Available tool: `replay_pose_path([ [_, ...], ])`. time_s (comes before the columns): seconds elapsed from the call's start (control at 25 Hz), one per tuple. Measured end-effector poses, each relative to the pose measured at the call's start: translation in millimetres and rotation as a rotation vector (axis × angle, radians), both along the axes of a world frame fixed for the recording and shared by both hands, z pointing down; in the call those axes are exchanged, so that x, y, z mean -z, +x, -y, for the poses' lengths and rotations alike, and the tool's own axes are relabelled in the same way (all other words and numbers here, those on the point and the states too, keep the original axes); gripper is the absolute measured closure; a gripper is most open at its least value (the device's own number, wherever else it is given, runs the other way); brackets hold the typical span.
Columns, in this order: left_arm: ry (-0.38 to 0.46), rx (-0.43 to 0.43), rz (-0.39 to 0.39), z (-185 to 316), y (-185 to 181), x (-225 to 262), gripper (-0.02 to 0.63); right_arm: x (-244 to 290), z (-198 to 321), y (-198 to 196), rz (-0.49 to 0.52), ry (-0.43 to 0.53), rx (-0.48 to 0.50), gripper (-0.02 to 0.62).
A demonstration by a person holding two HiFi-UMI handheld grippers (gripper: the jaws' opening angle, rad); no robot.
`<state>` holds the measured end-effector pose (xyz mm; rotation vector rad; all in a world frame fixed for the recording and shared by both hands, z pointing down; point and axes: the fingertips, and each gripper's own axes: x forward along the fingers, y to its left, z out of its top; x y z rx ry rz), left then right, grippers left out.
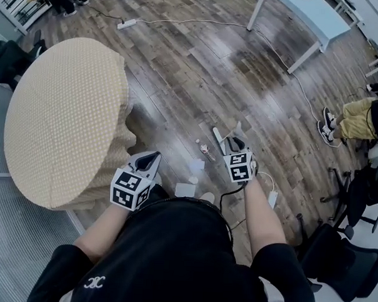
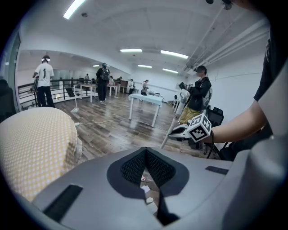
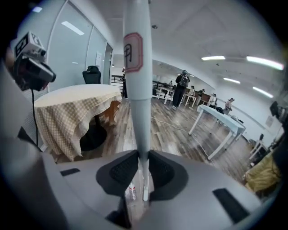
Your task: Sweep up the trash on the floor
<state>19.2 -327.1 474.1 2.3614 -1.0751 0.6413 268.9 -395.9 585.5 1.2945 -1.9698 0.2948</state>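
The wooden floor (image 1: pixel 198 72) is under me, with a round table in checkered cloth (image 1: pixel 59 116) at my left. My right gripper (image 1: pixel 234 143) clamps an upright white handle (image 3: pixel 137 90). My left gripper (image 1: pixel 152 158) has its jaws together, holding nothing. The trash, paper scraps (image 1: pixel 185 189) and a small wrapper (image 1: pixel 206 152), lies on the floor between the grippers.

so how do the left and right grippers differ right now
The right gripper is clamped on a white handle, while the left gripper has its jaws together on nothing. In the head view the right gripper sits by the floor trash, and the left gripper is beside the cloth-covered round table. Both carry a marker cube.
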Motion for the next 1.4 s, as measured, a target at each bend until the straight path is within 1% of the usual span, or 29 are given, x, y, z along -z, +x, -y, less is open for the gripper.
replay_pose_path([
  [0.12,-0.010,0.035,0.032,-7,-11,-3,0.609,-26,-8,-5,-0.058,-0.020,0.038,0.511],
  [0.28,-0.021,0.068,0.057,-14,-17,-2,0.609,-38,-19,-27,-0.051,-0.039,0.128,0.512],
  [0.4,-0.029,0.089,0.050,-16,-10,-3,0.609,-41,-32,-48,-0.034,-0.062,0.223,0.512],
  [0.52,-0.028,0.084,0.033,-17,6,-6,0.609,-43,-48,-62,-0.030,-0.087,0.311,0.512],
  [0.72,-0.034,0.068,0.016,-22,18,-10,0.609,-39,-74,-66,-0.033,-0.123,0.390,0.512],
  [0.84,-0.041,0.057,0.010,-25,21,-13,0.609,-36,-89,-68,-0.023,-0.132,0.407,0.512],
  [1.04,-0.035,0.021,-0.006,-28,32,-12,0.609,-32,-113,-73,-0.002,-0.135,0.391,0.512],
  [1.24,-0.038,-0.007,-0.019,-32,41,-14,0.609,-27,-140,-83,-0.001,-0.141,0.412,0.511],
  [1.32,-0.025,-0.019,-0.030,-35,45,-11,0.609,-23,-146,-82,0.002,-0.135,0.388,0.512],
  [1.4,-0.005,-0.030,-0.041,-37,47,-6,0.609,-17,-149,-79,0.019,-0.129,0.339,0.511],
])
